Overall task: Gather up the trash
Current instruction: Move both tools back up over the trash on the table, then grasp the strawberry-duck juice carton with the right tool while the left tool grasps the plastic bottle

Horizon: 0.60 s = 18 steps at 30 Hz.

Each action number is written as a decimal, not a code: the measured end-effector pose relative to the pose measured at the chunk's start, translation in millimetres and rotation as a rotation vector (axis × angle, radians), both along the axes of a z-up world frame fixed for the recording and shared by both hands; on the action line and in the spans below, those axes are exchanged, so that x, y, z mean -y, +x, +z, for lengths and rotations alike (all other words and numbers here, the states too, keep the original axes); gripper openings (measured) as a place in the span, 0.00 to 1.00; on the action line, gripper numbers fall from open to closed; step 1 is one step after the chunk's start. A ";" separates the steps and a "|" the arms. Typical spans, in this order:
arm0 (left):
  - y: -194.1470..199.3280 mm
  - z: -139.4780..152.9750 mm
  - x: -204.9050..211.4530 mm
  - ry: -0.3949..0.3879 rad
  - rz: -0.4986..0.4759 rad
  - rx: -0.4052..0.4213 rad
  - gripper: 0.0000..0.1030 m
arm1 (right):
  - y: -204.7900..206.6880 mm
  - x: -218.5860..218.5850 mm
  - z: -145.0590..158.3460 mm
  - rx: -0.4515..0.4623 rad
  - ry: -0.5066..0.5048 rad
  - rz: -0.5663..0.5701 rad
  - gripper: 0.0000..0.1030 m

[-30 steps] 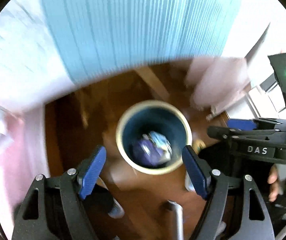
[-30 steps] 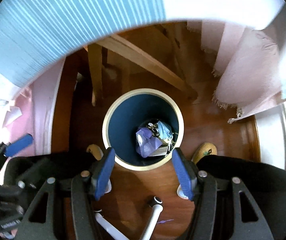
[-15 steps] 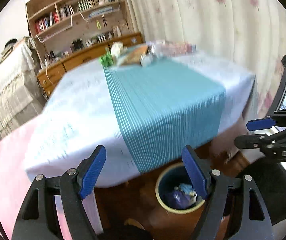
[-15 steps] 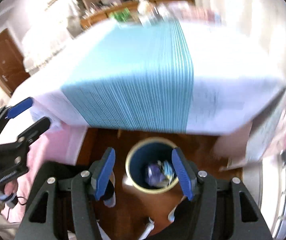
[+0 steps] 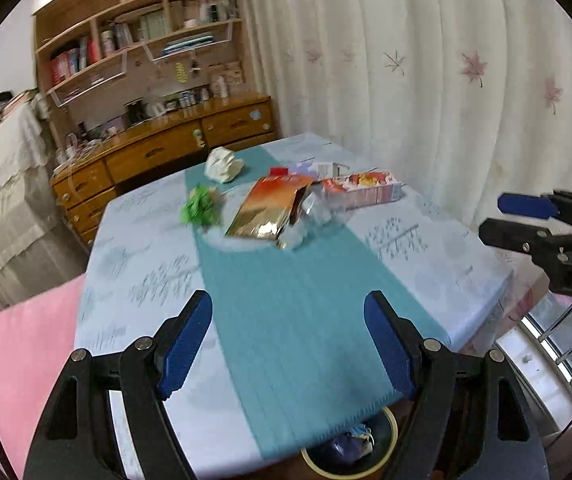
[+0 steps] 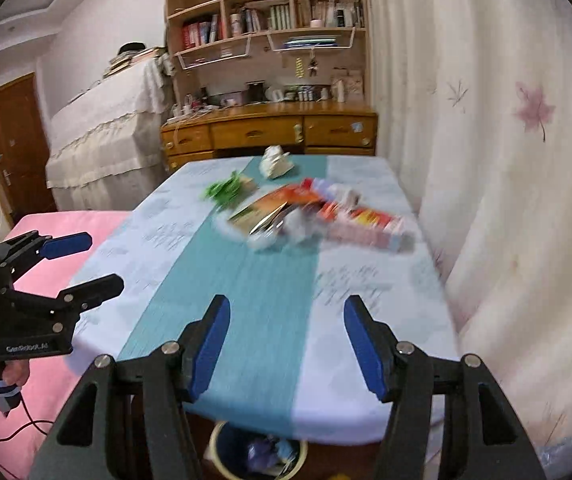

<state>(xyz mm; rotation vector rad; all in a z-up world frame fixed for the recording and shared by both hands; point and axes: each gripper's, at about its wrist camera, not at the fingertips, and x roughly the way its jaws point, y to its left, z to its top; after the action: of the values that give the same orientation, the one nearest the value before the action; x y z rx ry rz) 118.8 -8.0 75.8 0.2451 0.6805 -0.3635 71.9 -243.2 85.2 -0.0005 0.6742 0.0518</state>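
Note:
Trash lies at the far end of the table (image 5: pixel 146 280): a crumpled white paper (image 5: pixel 224 165), a green wad (image 5: pixel 200 206), a gold and orange foil bag (image 5: pixel 272 210), clear plastic wrap (image 5: pixel 310 220) and a pink carton (image 5: pixel 362 192). The same pile shows in the right wrist view, with the foil bag (image 6: pixel 264 210) and pink carton (image 6: pixel 366 220). A blue bin (image 5: pixel 350 450) with purple and blue trash stands on the floor below the near table edge (image 6: pixel 258 454). My left gripper (image 5: pixel 288 340) is open and empty above the near edge. My right gripper (image 6: pixel 286 346) is open and empty too.
A teal runner (image 5: pixel 286 300) runs down the table's middle. A pink-covered surface (image 6: pixel 58 248) adjoins the left side. A floral curtain (image 6: pixel 506 160) hangs close on the right. A wooden desk with shelves (image 6: pixel 270 128) stands beyond the table, and a cloth-draped piece (image 6: pixel 106 136) is left of it.
Both grippers have risen from over the bin and tilted up, so the table top and its trash came into view. The bin dropped to the bottom of both views. Jaws kept their spread.

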 end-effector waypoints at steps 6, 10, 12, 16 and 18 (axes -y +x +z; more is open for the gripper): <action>79.4 -18.7 40.8 0.038 -0.042 -0.101 0.75 | 75.1 37.4 0.2 -0.038 -0.049 -0.001 0.62; 131.3 -37.2 59.7 0.029 -0.030 -0.169 0.75 | 121.8 57.9 -9.8 -0.083 -0.094 0.020 0.62; 156.7 -47.7 67.2 0.010 -0.027 -0.213 0.75 | 148.5 69.3 -21.3 -0.125 -0.121 0.056 0.62; 192.0 -64.4 85.3 0.010 -0.044 -0.263 0.75 | 186.2 80.3 -46.6 -0.197 -0.183 0.136 0.63; 204.6 -71.7 97.9 0.044 -0.058 -0.265 0.75 | 201.8 82.4 -61.8 -0.242 -0.220 0.167 0.63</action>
<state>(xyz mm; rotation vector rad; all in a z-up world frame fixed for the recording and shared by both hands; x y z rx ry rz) 323.4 -105.9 4.1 0.2618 0.9443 -0.4417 273.7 -325.6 23.5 -0.2661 0.9184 0.1394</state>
